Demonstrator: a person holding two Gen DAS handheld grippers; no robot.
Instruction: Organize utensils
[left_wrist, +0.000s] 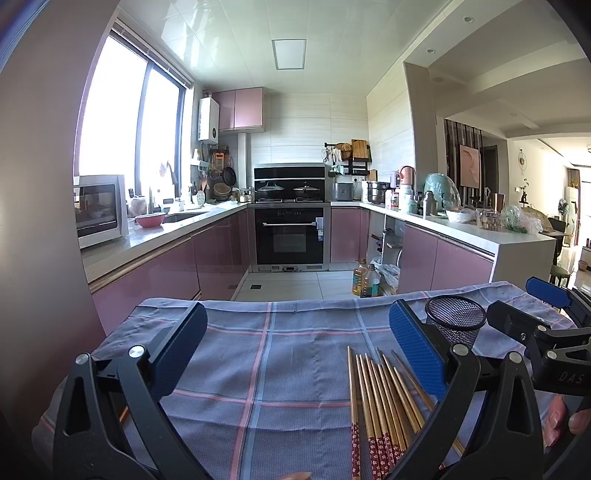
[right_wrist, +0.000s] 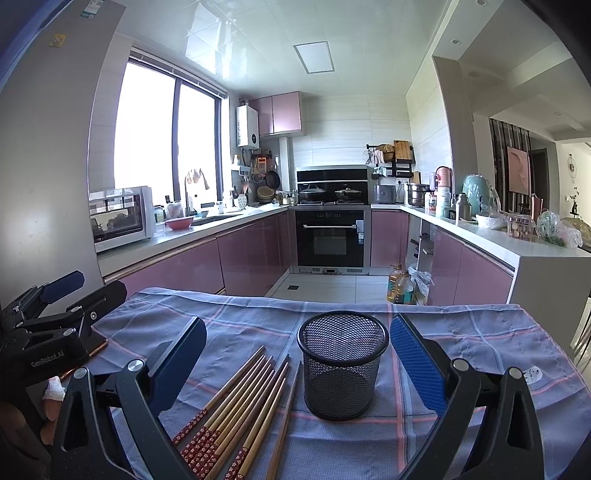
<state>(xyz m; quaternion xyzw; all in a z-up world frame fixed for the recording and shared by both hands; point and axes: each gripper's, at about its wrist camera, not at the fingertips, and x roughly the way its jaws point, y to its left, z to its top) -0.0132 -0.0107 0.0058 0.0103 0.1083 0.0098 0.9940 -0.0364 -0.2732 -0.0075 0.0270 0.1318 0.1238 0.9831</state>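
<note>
A: Pink-fronted kitchen cabinets fill the background of the left wrist view, and low in the frame lies a surface under a blue checked cloth (left_wrist: 258, 354). What sits on it?

B: A bundle of chopsticks (left_wrist: 380, 402), lower right of centre, tips toward the top of the frame, patterned red ends toward the bottom edge. I count about nine, though they overlap. Behind them, right of centre, stands one black mesh cup (left_wrist: 455, 318). The left hand-held gripper (left_wrist: 295, 347) is released, jaws wide apart, holding nothing; the chopsticks lie just inside its right finger.

A: And the other hand-held gripper?

B: It enters at the right edge, beside the cup.

A: Now the right wrist view.

B: Same cloth, same single mesh cup (right_wrist: 343, 365), upright and empty, just inside the right finger. The chopsticks (right_wrist: 243, 406) lie left of it, fanned, long axis running from lower left up toward the centre. The right hand-held gripper (right_wrist: 297, 354) is also released and empty, both things between its jaws.

A: Which hand is nearer?

B: I judge the right; the chopsticks lie nearly along its reach.
</note>
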